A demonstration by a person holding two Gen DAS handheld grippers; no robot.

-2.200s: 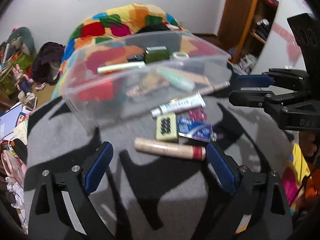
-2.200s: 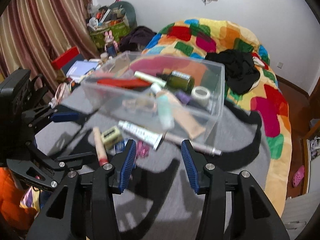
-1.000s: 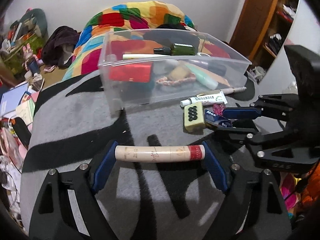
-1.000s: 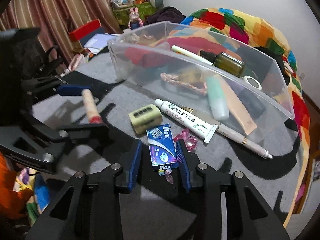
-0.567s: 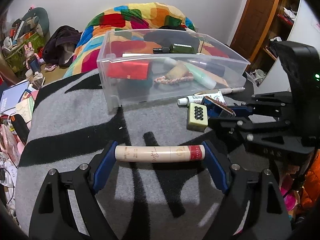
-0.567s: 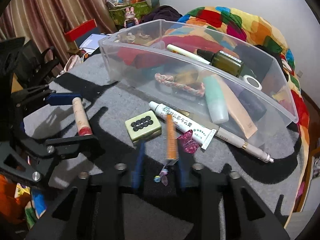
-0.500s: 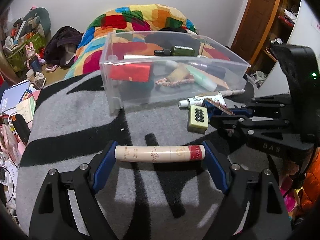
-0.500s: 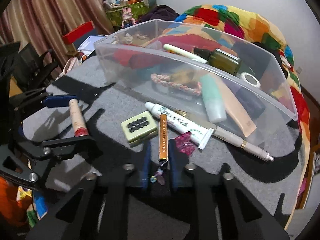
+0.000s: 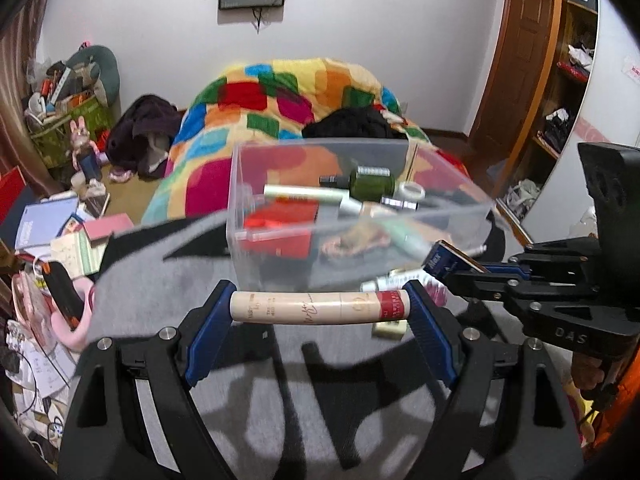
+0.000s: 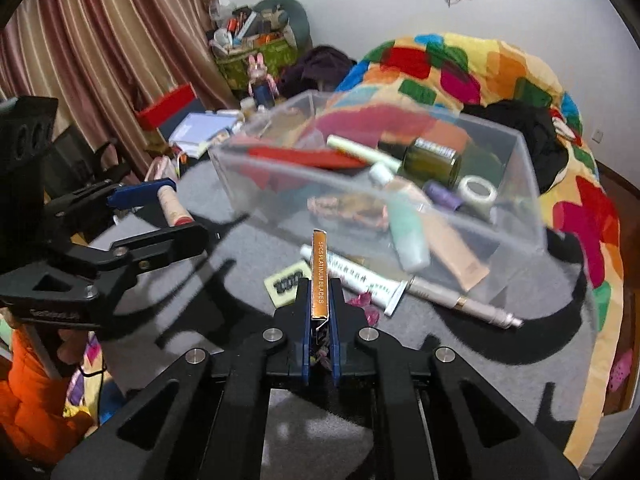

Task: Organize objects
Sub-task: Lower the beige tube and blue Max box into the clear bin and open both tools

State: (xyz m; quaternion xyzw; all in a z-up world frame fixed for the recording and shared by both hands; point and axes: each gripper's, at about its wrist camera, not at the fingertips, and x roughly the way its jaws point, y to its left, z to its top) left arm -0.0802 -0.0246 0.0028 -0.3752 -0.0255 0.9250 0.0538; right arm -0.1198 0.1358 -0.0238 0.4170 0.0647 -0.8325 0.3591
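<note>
My left gripper (image 9: 320, 312) is shut on a beige tube with a red cap (image 9: 316, 307), held crosswise above the grey cloth; it also shows in the right wrist view (image 10: 173, 204). My right gripper (image 10: 320, 296) is shut on a blue blade box (image 10: 319, 276), edge up; it also shows in the left wrist view (image 9: 446, 261). A clear plastic bin (image 9: 276, 228) (image 10: 524, 184) stands just beyond both, holding a green bottle (image 10: 432, 160), tubes, a red case and tape.
On the grey cloth in front of the bin lie a white tube (image 10: 360, 276), a cream block with black dots (image 10: 286, 283), a silver pen (image 10: 464, 304) and pink wrappers (image 10: 366, 306). A patchwork quilt (image 9: 304, 92) lies behind. Clutter fills the floor at left.
Both grippers have lifted their objects and moved toward the bin. The right one closed on the blade box, turned it on edge and raised it off the cloth.
</note>
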